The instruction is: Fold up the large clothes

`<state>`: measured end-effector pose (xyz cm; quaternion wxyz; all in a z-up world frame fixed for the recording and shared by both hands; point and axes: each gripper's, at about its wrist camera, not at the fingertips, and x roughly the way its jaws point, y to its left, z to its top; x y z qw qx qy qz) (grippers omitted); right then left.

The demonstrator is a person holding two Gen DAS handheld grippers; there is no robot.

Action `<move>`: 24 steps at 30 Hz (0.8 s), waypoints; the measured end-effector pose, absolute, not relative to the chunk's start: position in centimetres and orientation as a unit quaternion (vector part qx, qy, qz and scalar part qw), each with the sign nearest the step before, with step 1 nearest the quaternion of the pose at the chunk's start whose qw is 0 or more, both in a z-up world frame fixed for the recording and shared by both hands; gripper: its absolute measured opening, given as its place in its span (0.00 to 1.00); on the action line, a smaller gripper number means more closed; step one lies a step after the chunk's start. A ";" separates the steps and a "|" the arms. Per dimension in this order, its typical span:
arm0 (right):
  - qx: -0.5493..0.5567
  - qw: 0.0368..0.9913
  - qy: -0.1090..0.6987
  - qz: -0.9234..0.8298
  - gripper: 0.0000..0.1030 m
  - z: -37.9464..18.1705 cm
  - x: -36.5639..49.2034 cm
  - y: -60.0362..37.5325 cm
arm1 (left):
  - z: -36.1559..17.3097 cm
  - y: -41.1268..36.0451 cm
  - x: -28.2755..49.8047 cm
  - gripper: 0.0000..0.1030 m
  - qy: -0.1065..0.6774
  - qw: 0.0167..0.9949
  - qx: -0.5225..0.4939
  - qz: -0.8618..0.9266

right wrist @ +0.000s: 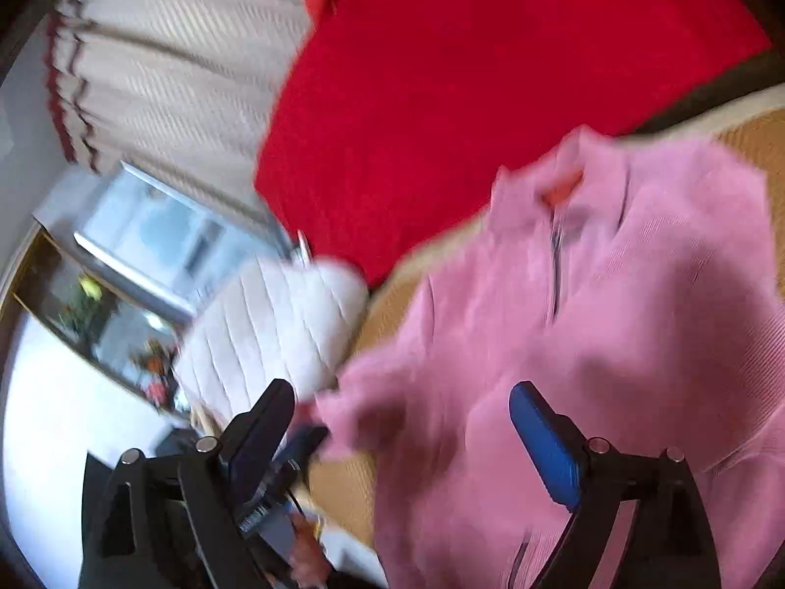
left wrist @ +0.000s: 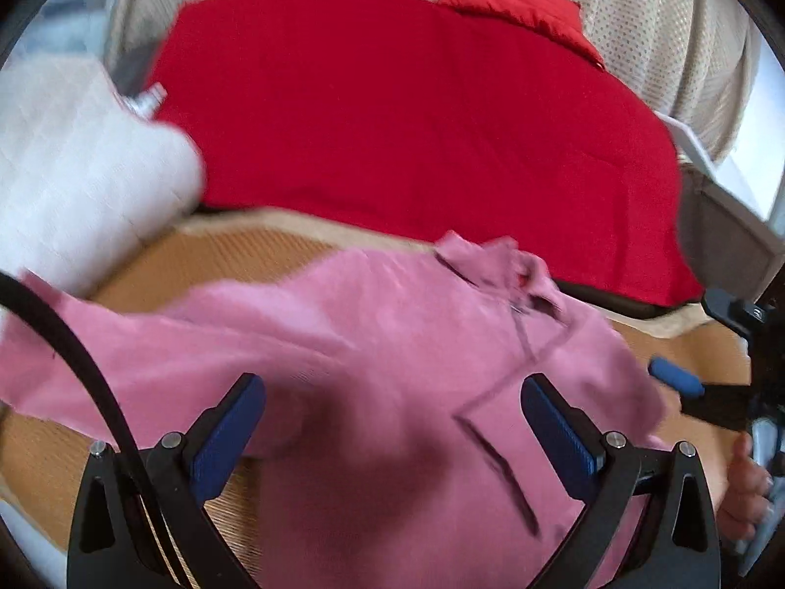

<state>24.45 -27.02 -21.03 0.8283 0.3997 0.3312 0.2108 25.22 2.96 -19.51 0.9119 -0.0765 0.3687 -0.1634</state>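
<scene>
No brand, label or writing can be read; both views are blurred.

The left gripper [left wrist: 392, 422] has its fingers [left wrist: 230, 437] spread wide, blue pads facing each other. The pink top [left wrist: 373, 343] lies below and between them, but the pads do not press on it and nothing is held. A black cable [left wrist: 83, 368] crosses the left side of that view.

The right gripper [right wrist: 402, 422] also has its fingers [right wrist: 544, 446] wide apart, gripping nothing. Its right finger hangs over the pink cloth; its left finger sits past the cloth's edge. In the left wrist view this gripper shows at the right edge, one blue pad just beside the top's hem, with a hand [left wrist: 745, 491] below it.

The pink top, with a collar [left wrist: 495, 265] and a short zip at the neck, lies spread on a tan woven mat [left wrist: 235, 255]. Behind it lies a red blanket [left wrist: 417, 113], and a white quilted pillow [left wrist: 83, 162] sits at the left. A pale curtain [right wrist: 186, 64] hangs beyond.
</scene>
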 end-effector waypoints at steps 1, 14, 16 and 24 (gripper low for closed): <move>0.388 0.845 0.320 0.183 0.89 -20.5 24.0 -28.0 | -20.0 2.6 25.4 1.00 0.381 0.903 -0.089 -0.179; 0.294 0.865 0.406 -0.015 0.34 -24.8 24.4 -35.1 | -26.9 -6.8 26.7 0.77 0.531 0.785 -0.116 -0.296; 0.301 0.866 0.398 -0.012 0.34 -24.8 24.1 -35.6 | -27.5 -7.8 27.0 0.76 0.538 0.776 -0.127 -0.304; 0.292 0.872 0.393 -0.020 0.34 -24.5 22.9 -36.6 | -27.1 -8.3 27.9 0.10 0.496 0.795 -0.141 -0.321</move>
